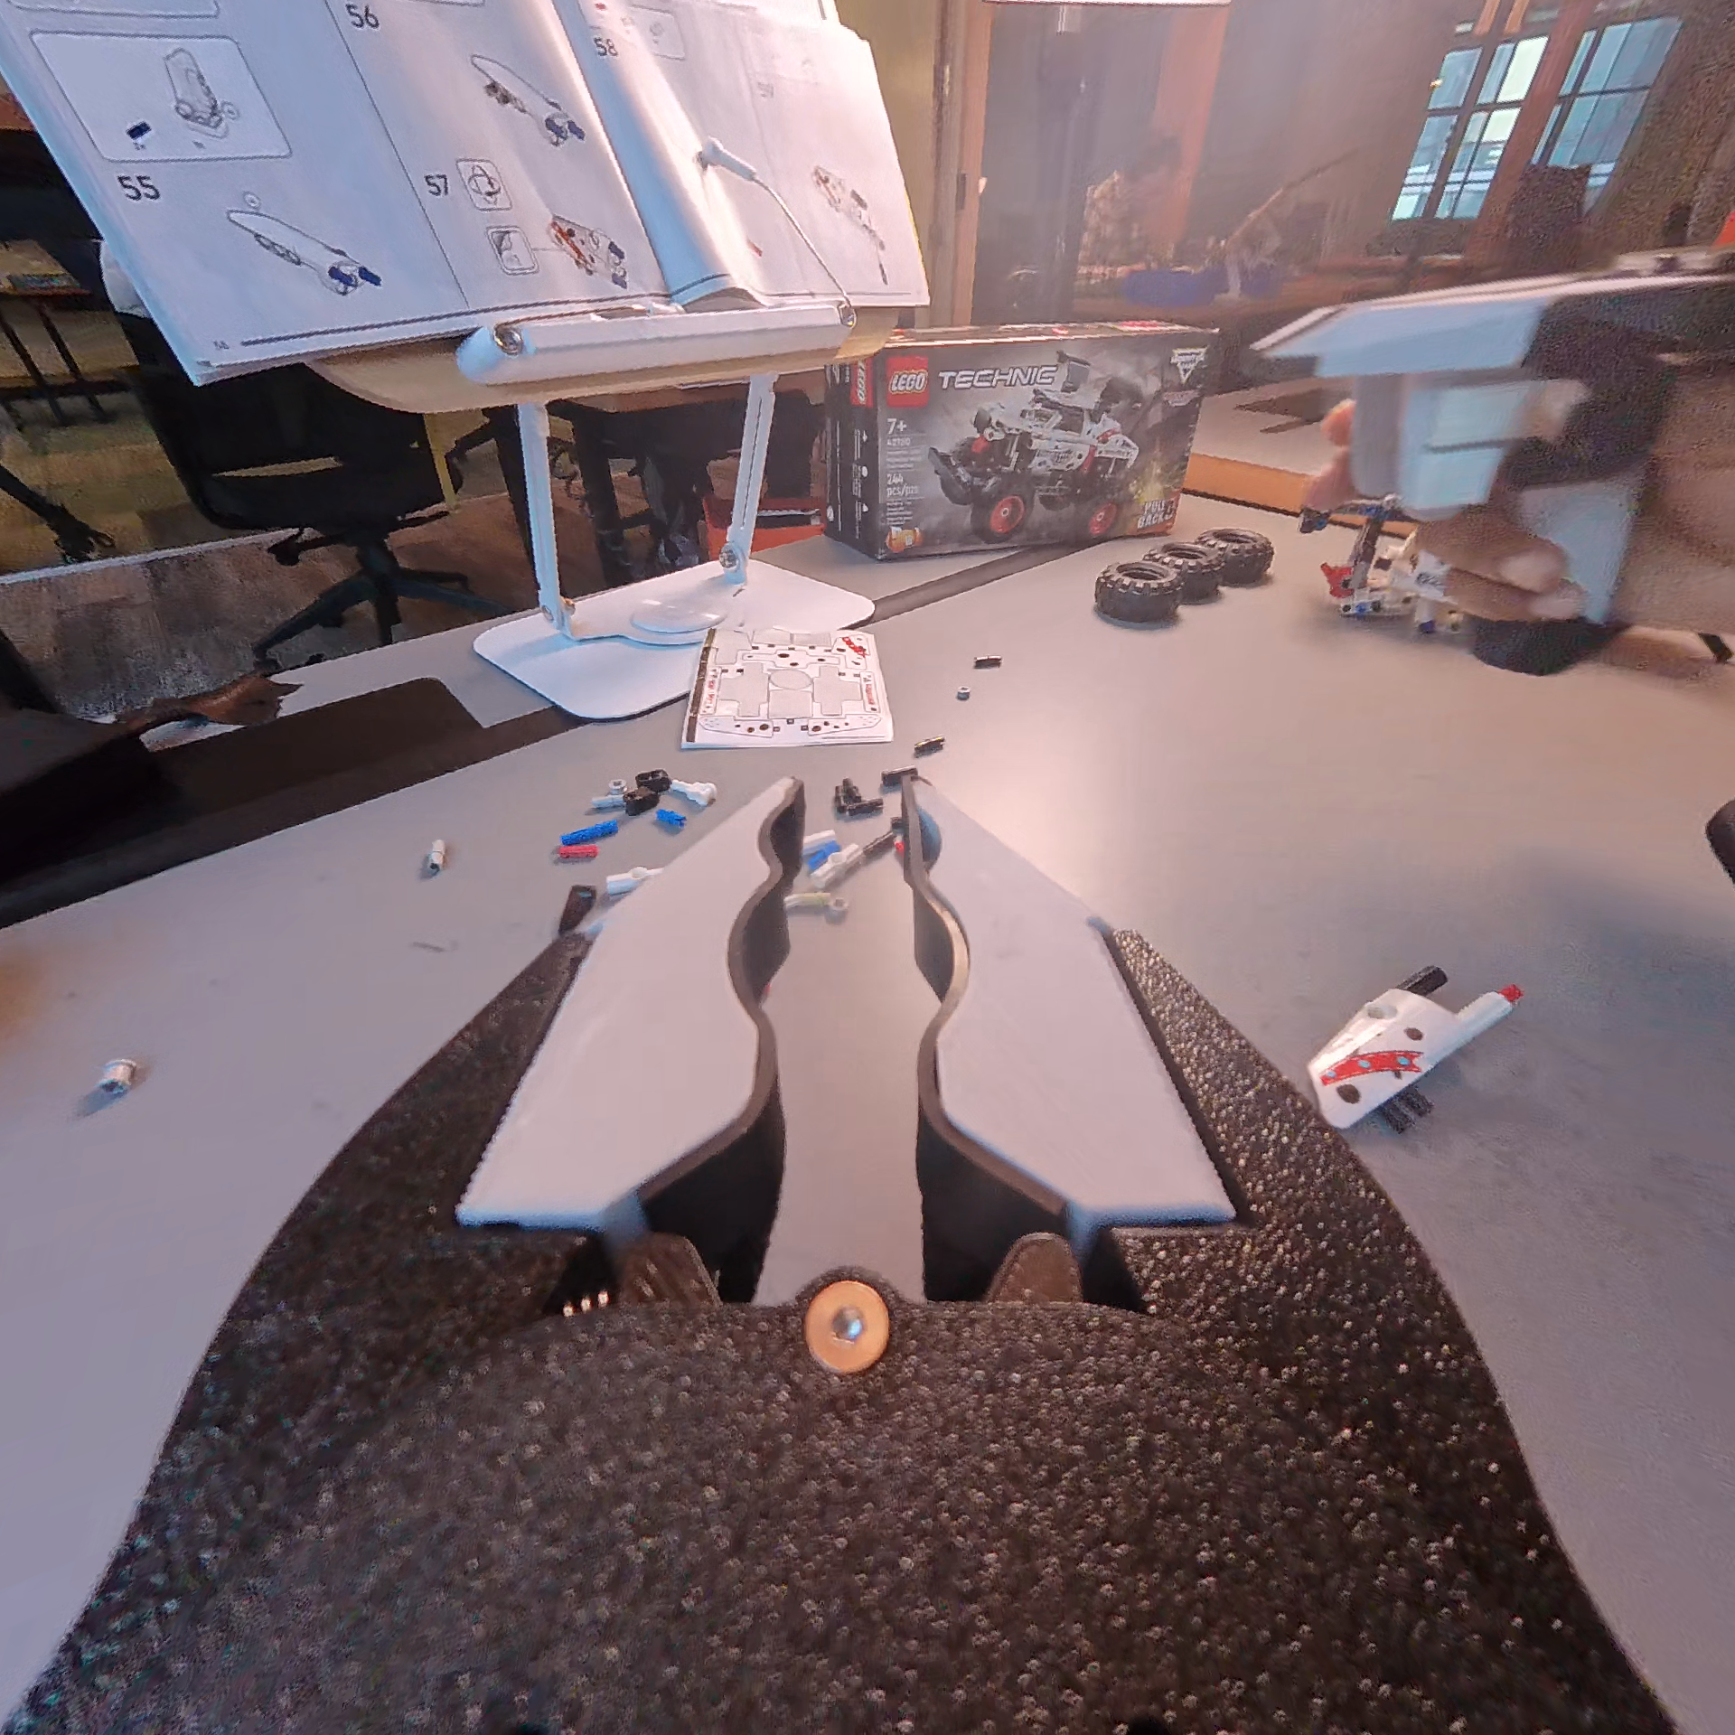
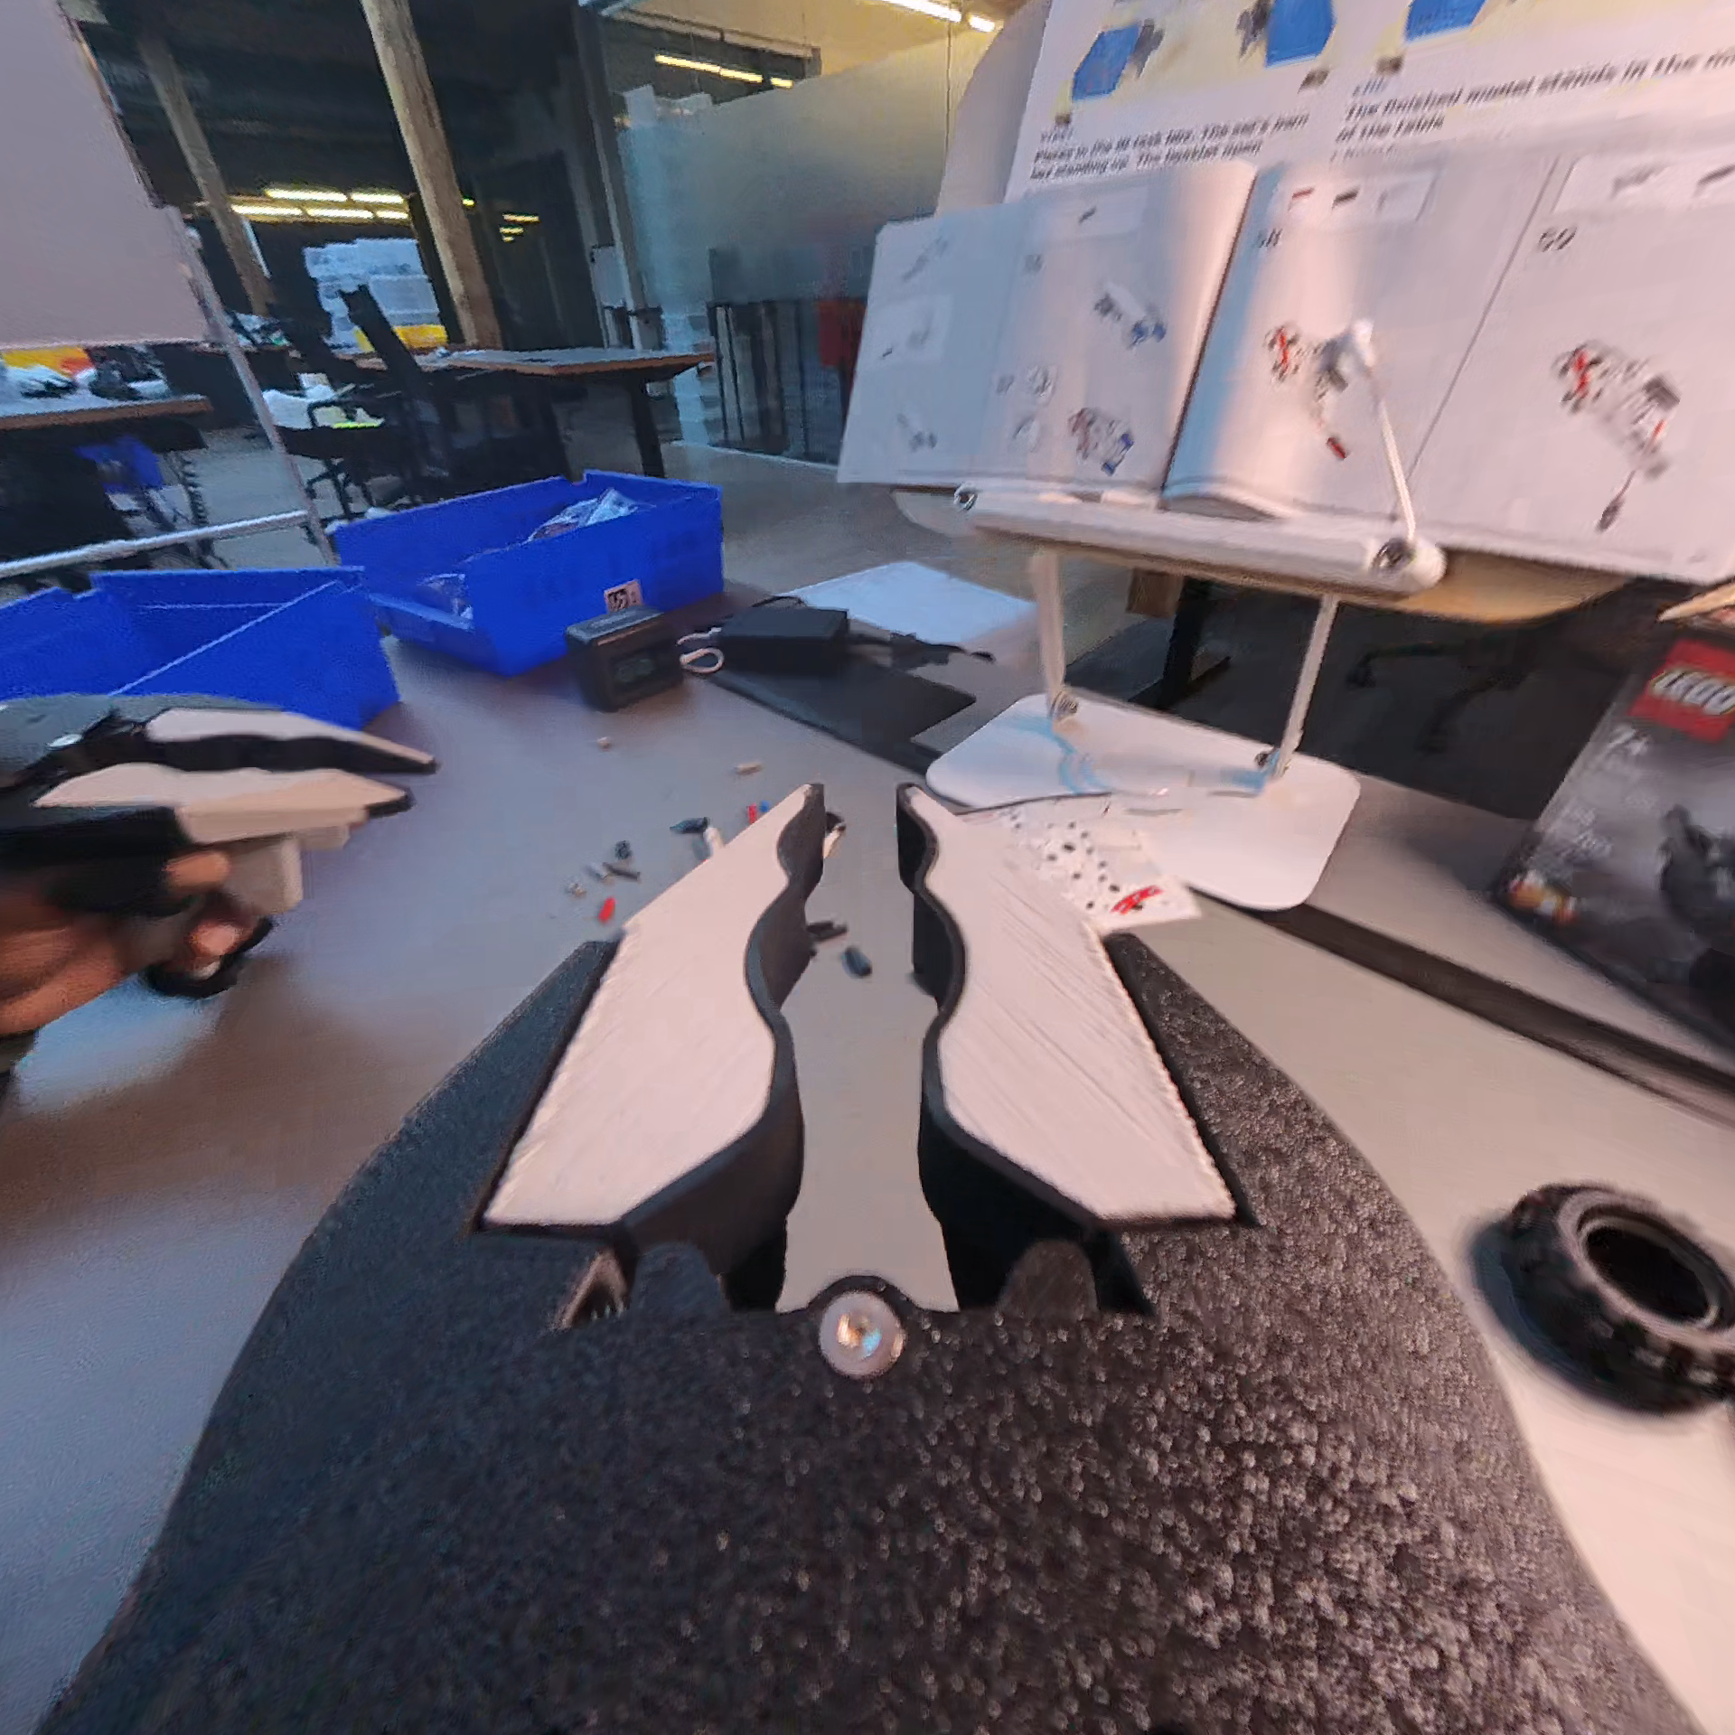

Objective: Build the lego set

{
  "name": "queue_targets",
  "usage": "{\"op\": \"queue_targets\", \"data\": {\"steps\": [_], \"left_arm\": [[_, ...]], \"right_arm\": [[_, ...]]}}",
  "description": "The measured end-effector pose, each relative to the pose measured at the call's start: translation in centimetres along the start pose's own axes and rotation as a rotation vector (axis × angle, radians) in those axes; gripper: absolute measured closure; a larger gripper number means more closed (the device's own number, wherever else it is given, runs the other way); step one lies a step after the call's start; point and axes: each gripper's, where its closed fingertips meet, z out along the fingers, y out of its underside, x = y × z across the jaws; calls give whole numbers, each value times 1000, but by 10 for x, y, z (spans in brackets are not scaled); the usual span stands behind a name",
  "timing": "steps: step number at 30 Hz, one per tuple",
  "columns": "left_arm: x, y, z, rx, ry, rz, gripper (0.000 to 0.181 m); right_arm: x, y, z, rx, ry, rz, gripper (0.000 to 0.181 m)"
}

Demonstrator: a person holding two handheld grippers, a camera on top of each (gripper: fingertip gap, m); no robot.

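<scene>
My left gripper [image 1: 852, 798] is open and empty, low over the grey table [image 1: 1174, 845], its tips above a scatter of small Lego pins and connectors [image 1: 648, 798]. A white Lego panel with a red sticker [image 1: 1389, 1051] lies to its right. A partly built model [image 1: 1380, 563] and three black tyres [image 1: 1183, 568] sit at the far right. My right gripper [image 2: 859, 798] is open and empty, above small pieces [image 2: 845, 948]. It shows blurred in the left wrist view [image 1: 1314, 352], held by a hand. The left gripper also shows in the right wrist view [image 2: 413, 781].
An open instruction booklet [image 1: 376, 169] rests on a white stand [image 1: 657, 638] at the back. A sticker sheet [image 1: 789, 690] lies before it, the Lego box [image 1: 1014, 441] to its right. Two blue bins [image 2: 526, 573], a black device [image 2: 624, 657] and one tyre [image 2: 1624, 1296] show in the right wrist view. Spacing between my two grippers at the tips: around 20 centimeters.
</scene>
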Motion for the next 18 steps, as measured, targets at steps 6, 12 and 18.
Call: {"op": "queue_targets", "data": {"steps": [6, 12, 18], "left_arm": [[-35, 15, 26, -127, -55, 74, 144], [-72, 53, 72, -402, 14, -17, 151], [-91, 83, 95, -556, 31, 39, 153]], "right_arm": [[-26, 36, -38, 23, 20, 5, 157], [-27, 51, -36, 17, -31, 9, 163], [-31, 57, -43, 6, -52, 0, 164]]}}
